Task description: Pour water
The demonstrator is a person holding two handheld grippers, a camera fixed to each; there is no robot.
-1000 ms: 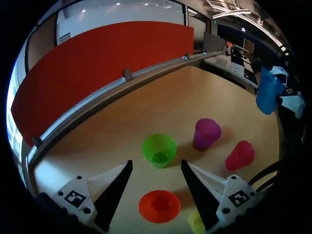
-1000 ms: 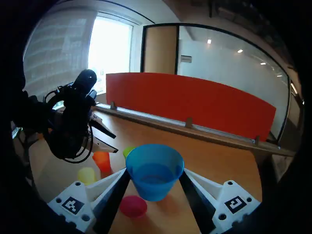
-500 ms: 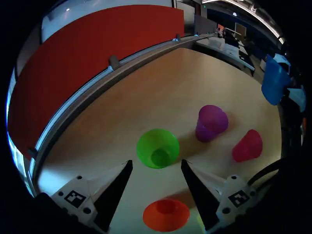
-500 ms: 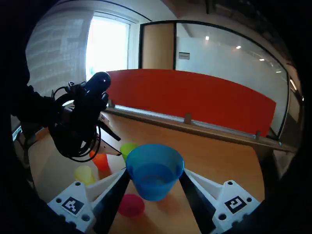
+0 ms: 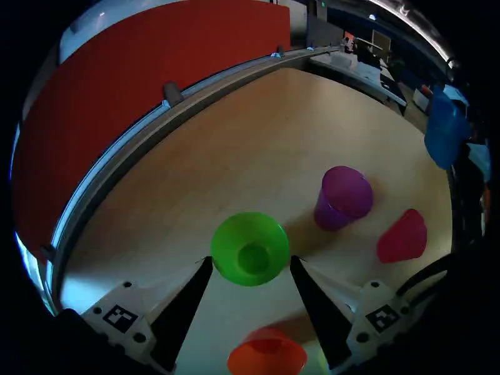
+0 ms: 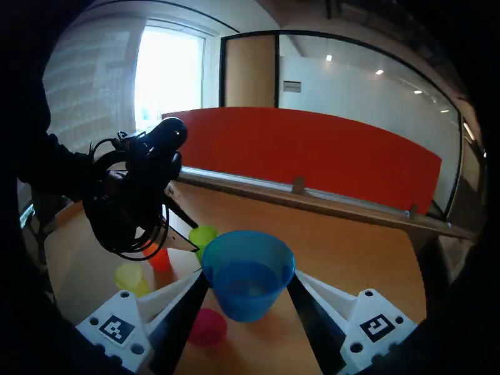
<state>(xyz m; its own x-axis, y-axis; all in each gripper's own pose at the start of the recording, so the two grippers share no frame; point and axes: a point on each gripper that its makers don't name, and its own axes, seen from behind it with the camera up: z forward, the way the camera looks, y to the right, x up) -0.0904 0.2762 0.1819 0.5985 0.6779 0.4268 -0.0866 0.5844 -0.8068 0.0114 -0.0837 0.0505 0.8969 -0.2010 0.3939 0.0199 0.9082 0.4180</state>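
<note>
In the left gripper view, my left gripper [image 5: 250, 261] is open, and a green cup [image 5: 250, 247] stands upright on the wooden table [image 5: 250, 144] right between its fingertips. I cannot tell whether the fingertips touch it. In the right gripper view, my right gripper [image 6: 248, 275] is shut on a blue cup [image 6: 248, 294] with water in it, held upright above the table. The blue cup [image 5: 445, 131] also hangs at the far right of the left gripper view. The left gripper [image 6: 186, 232], in a dark-sleeved hand, hovers at the green cup [image 6: 203, 236].
A purple cup [image 5: 342, 197] and a pink cup [image 5: 403, 236] stand right of the green one, and an orange cup [image 5: 267, 355] lies nearest, under the gripper. A yellow cup [image 6: 130, 276] stands at the left. A red partition [image 6: 312, 150] runs along the table's far edge.
My left gripper has moved forward and down, so the green cup now sits between its fingertips and the orange cup has slid under it. The right gripper holds the blue cup steady.
</note>
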